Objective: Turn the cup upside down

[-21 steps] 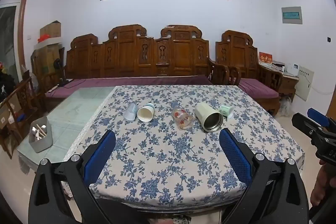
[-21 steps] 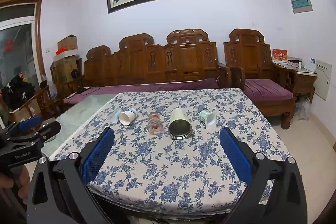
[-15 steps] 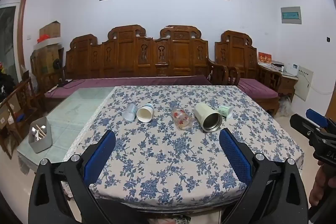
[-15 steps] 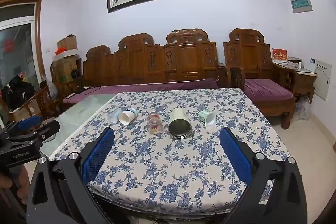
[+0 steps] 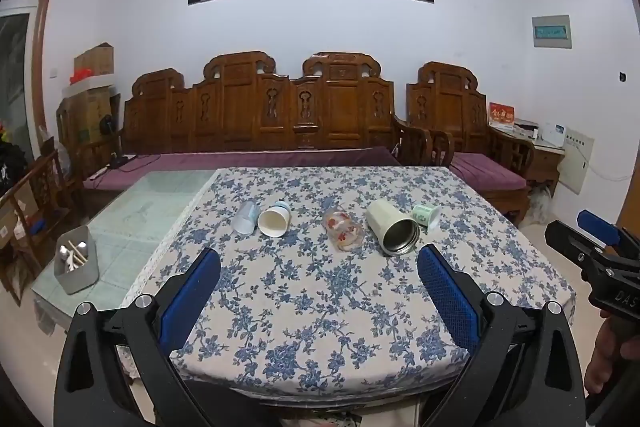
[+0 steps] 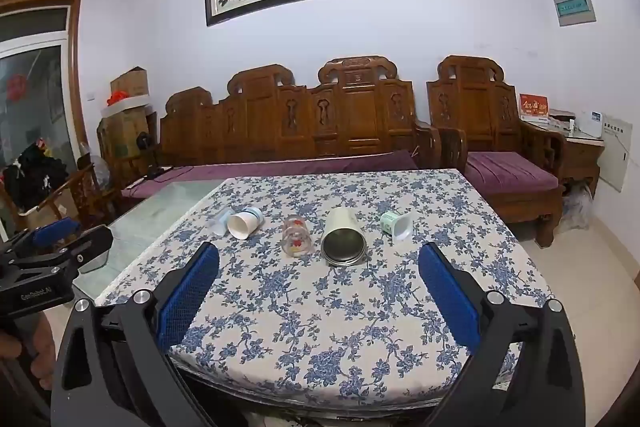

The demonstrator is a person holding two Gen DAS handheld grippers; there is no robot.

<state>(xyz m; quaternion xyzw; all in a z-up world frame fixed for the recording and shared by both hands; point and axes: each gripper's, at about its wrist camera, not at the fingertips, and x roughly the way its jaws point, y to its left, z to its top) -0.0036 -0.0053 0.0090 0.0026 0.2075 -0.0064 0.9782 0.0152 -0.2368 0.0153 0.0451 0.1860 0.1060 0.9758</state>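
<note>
Blue-padded, your left gripper (image 5: 318,281) and right gripper (image 6: 319,281) both spread wide and empty over the near edge of the flowered desk (image 5: 320,307), five cups lying on their sides mid-desk, the cream metal cup (image 5: 392,233) nearest, its mouth towards you.

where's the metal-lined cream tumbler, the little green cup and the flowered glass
cream tumbler (image 6: 341,227): right wrist view, cream side wall.
green cup (image 6: 390,220): right wrist view, green printed side.
flowered glass (image 5: 341,228): left wrist view, red-patterned side.

Five cups (image 6: 343,237) on their sides across a floral tablecloth (image 6: 320,307), beyond the right gripper's (image 6: 319,277) wide-apart jaws.
</note>
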